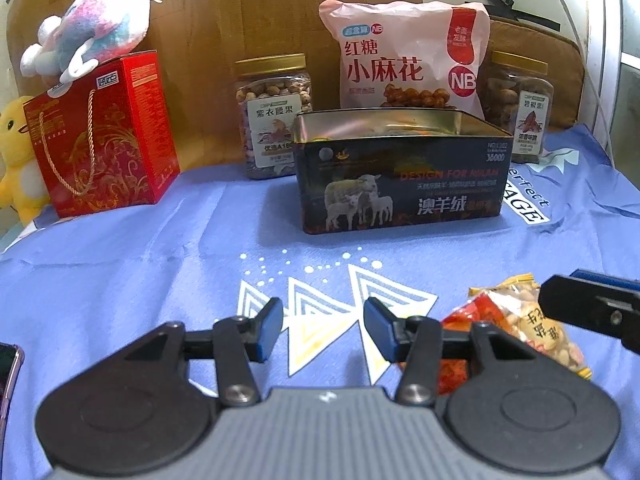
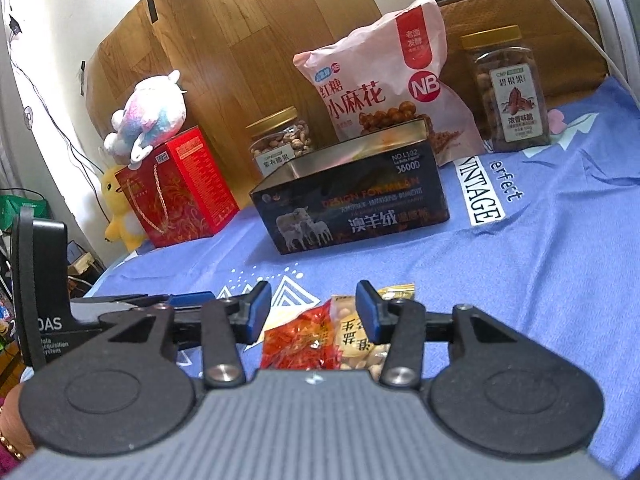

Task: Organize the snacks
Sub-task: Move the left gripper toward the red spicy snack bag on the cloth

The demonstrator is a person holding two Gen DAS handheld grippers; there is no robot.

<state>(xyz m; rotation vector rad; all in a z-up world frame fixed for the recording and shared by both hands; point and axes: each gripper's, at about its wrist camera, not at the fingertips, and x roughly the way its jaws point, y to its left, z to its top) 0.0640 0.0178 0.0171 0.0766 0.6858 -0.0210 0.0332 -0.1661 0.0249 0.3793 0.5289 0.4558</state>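
A dark open tin box [image 1: 400,172] with sheep on its side stands on the blue cloth; it also shows in the right wrist view [image 2: 352,196]. Two small snack packets lie near me: a red one [image 2: 300,340] and a clear one of pale nuts [image 2: 358,340], also seen in the left wrist view [image 1: 532,320]. My right gripper [image 2: 314,316] is open, its fingers either side of the packets, just above them. My left gripper [image 1: 324,328] is open and empty over the cloth, left of the packets.
Behind the tin stand a pink snack bag [image 1: 408,60], two nut jars [image 1: 276,116] [image 1: 520,104], and a red gift box [image 1: 104,136] with a plush toy [image 1: 92,28] on top. A yellow plush [image 1: 16,156] sits at far left. A phone edge [image 1: 8,380] lies left.
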